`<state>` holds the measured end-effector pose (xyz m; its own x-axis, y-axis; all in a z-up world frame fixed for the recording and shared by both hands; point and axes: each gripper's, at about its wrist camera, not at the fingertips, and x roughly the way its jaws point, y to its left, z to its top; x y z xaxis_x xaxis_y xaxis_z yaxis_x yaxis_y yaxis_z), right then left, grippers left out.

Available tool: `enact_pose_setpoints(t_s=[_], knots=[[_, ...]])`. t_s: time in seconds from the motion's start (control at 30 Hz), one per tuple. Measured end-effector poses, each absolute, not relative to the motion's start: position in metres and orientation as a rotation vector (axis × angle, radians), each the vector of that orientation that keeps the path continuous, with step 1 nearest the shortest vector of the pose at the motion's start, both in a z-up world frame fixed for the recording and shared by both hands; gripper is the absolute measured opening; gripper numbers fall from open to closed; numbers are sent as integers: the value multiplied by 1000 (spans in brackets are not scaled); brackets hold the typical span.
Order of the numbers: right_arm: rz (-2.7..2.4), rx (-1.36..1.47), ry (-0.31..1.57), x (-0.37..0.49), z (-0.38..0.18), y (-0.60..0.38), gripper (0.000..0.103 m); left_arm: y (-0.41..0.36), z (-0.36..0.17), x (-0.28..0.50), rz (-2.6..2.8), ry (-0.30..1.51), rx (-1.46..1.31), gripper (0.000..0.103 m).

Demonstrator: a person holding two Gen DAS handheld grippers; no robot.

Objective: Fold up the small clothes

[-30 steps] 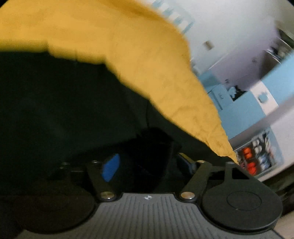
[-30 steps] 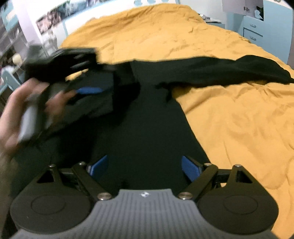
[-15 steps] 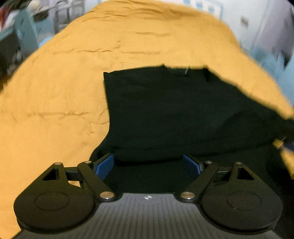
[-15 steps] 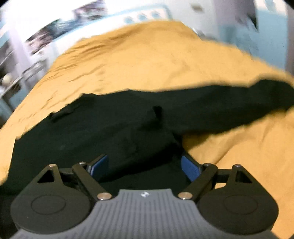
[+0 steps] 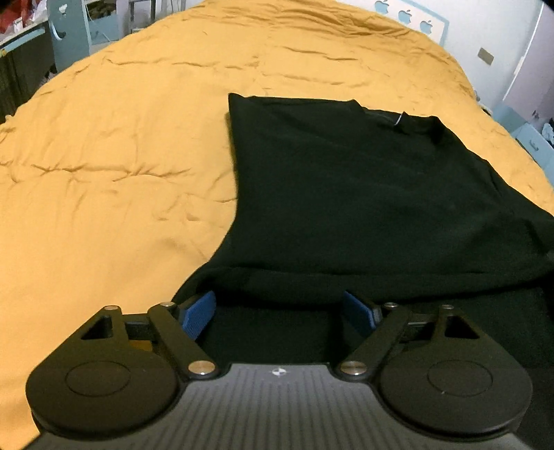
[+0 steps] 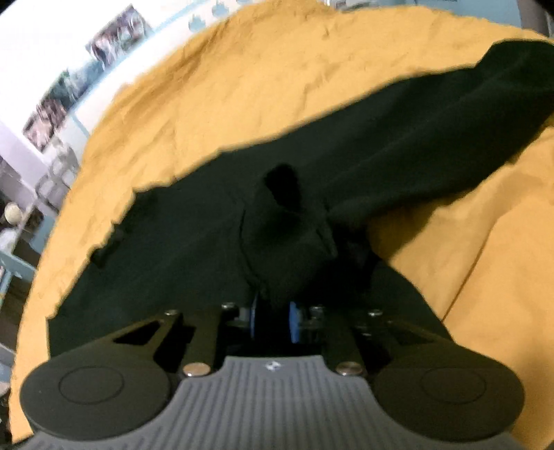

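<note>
A black long-sleeved shirt (image 5: pixel 363 194) lies on the mustard bed cover (image 5: pixel 121 155), its left side folded in to a straight edge and its collar (image 5: pixel 398 119) at the far end. My left gripper (image 5: pixel 278 311) is open just over the shirt's near edge, with cloth lying below its blue pads (image 5: pixel 197 315) but not pinched. In the right wrist view one sleeve of the shirt (image 6: pixel 381 162) stretches away to the upper right. My right gripper (image 6: pixel 274 320) has its jaws closing on a raised bunch of black cloth (image 6: pixel 284 235) near the sleeve's root.
The mustard cover (image 6: pixel 259 86) fills most of both views. Pale blue drawers (image 5: pixel 529 138) stand past the bed's right side, and a blue shelf unit (image 5: pixel 69 31) past its far left. Photos (image 6: pixel 69 90) hang on the wall.
The right jaws went from wide open to nearly together on a fold of the shirt. The left gripper let go of the cloth, swung down over the shirt and stands open.
</note>
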<state>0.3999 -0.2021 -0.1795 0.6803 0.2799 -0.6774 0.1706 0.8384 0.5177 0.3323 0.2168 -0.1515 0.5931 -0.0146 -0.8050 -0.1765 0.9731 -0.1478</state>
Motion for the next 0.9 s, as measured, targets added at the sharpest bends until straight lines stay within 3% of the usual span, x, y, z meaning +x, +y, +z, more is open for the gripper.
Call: enact_pose_setpoints(t_s=[0.23, 0.37, 0.47, 0.57, 0.73, 0.83, 0.9], knots=[[40, 539, 904, 389, -207, -203, 14, 225, -157, 325, 131, 912, -275, 89], [-27, 481, 837, 374, -178, -207, 48, 214, -133, 312, 106, 898, -299, 89], [17, 466, 702, 366, -151, -207, 50, 208, -110, 302, 53, 795, -371, 92], [121, 440, 640, 379, -145, -195, 61, 203, -103, 313, 44, 751, -386, 94], [104, 415, 753, 416, -181, -188, 60, 211, -134, 341, 148, 827, -408, 94], [98, 400, 798, 423, -199, -196, 49, 219, -155, 349, 156, 895, -427, 87], [124, 428, 796, 422, -199, -203, 48, 219, -155, 350, 157, 902, -411, 86]])
